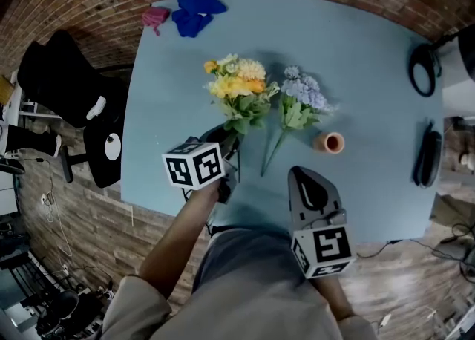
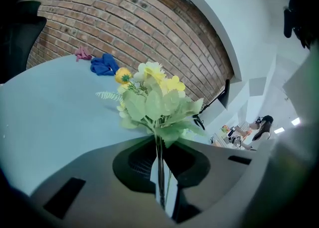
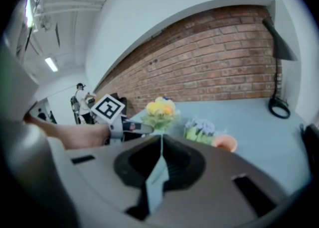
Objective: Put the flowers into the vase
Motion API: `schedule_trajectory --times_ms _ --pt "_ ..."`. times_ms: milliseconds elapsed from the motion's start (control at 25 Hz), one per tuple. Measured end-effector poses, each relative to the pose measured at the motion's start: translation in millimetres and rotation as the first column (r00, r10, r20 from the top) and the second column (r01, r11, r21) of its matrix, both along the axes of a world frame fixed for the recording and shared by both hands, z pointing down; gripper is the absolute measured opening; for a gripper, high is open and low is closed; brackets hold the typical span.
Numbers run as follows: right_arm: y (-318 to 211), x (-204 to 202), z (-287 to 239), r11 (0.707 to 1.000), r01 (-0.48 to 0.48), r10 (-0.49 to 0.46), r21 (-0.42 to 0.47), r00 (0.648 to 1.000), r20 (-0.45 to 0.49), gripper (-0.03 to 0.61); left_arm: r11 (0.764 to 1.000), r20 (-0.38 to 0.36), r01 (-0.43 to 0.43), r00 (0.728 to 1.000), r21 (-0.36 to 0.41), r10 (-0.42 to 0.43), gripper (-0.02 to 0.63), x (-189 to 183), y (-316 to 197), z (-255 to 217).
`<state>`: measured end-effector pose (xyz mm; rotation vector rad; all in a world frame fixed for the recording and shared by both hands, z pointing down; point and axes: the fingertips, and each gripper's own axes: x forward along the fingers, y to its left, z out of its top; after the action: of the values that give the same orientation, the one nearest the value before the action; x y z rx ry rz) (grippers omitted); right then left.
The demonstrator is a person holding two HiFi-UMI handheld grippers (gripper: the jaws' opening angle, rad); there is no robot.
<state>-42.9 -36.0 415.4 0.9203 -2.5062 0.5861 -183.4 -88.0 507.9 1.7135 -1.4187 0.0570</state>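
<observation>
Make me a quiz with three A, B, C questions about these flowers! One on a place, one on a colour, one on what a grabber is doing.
1. Where is the small orange vase?
A. on the light blue table, next to the bunch of purple flowers
B. on the floor
C. on a chair

2. What colour is the crumpled cloth beside the pink cloth?
A. green
B. blue
C. white

3. What is the left gripper doing?
A. open, empty
B. holding the vase
C. shut on the stems of the bunch of yellow flowers

Answers: 1 A, it sits by the purple bunch; 2 B, plainly blue; 3 C, stems are pinched between its jaws.
</observation>
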Motion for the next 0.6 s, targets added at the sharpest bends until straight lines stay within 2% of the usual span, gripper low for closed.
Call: schedule_trajectory --times_ms 280,600 --pt "4 4 -10 1.0 0.003 -0.003 0.023 1.0 0.017 0.023 0.999 -0.027 0.001 1.0 0.052 0.001 0.054 16 -1 -24" --pt "6 14 -19 0.999 -0.004 0.003 0.054 1.0 0.024 0.023 0.993 -0.044 -0.043 0.998 0.11 0.048 0.054 44 -2 -49"
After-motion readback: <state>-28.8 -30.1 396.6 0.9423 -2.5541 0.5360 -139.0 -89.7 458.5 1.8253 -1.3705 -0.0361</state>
